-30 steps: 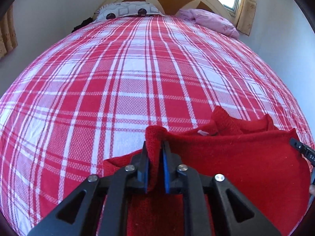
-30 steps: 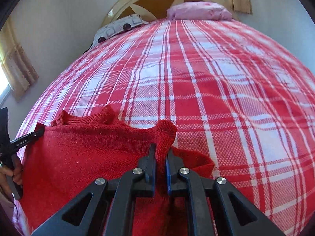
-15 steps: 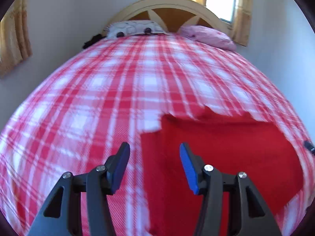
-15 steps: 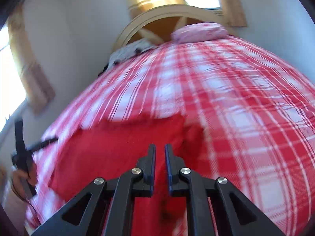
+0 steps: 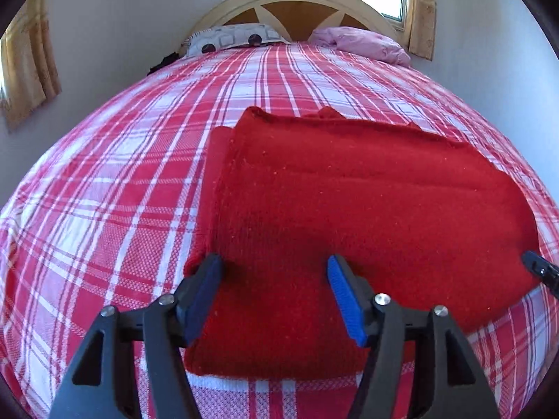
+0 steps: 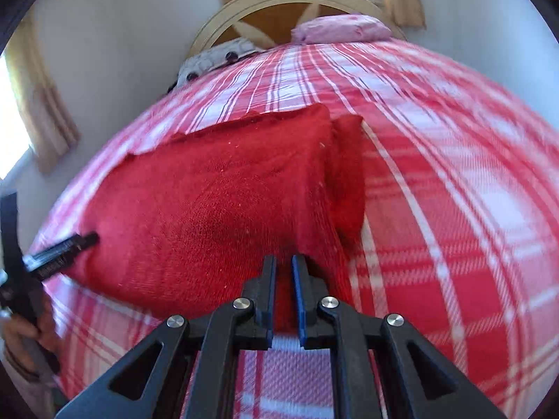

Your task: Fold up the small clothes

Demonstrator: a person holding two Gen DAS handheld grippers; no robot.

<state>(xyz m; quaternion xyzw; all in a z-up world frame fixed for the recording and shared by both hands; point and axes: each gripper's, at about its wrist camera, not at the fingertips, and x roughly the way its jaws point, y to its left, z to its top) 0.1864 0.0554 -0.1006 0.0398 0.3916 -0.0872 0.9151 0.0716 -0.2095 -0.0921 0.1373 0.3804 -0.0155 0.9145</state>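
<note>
A red knit garment [image 5: 349,192] lies folded flat on the plaid bed cover [image 5: 122,174]; a lower layer sticks out along its left side. My left gripper [image 5: 274,265] hovers over the garment's near left corner. Its jaws are opening and no cloth is pinched between them. In the right wrist view the same garment [image 6: 209,192] fills the middle. My right gripper [image 6: 283,262] stands shut above its near right edge, with nothing clamped. The left gripper's tip [image 6: 89,238] shows at the garment's left side, and the right gripper's tip [image 5: 538,269] shows at the right edge of the left wrist view.
The bed runs back to a curved wooden headboard [image 5: 297,3] with a patterned pillow [image 5: 234,36] and a pink pillow [image 5: 363,43]. White walls flank it, with curtained windows [image 5: 419,7]. A person's hand [image 6: 21,335] holds the left tool.
Both grippers let go of the raised garment edge they were shut on, and it now lies flat. The left jaws have spread wide. Both have drawn back toward the near side of the bed.
</note>
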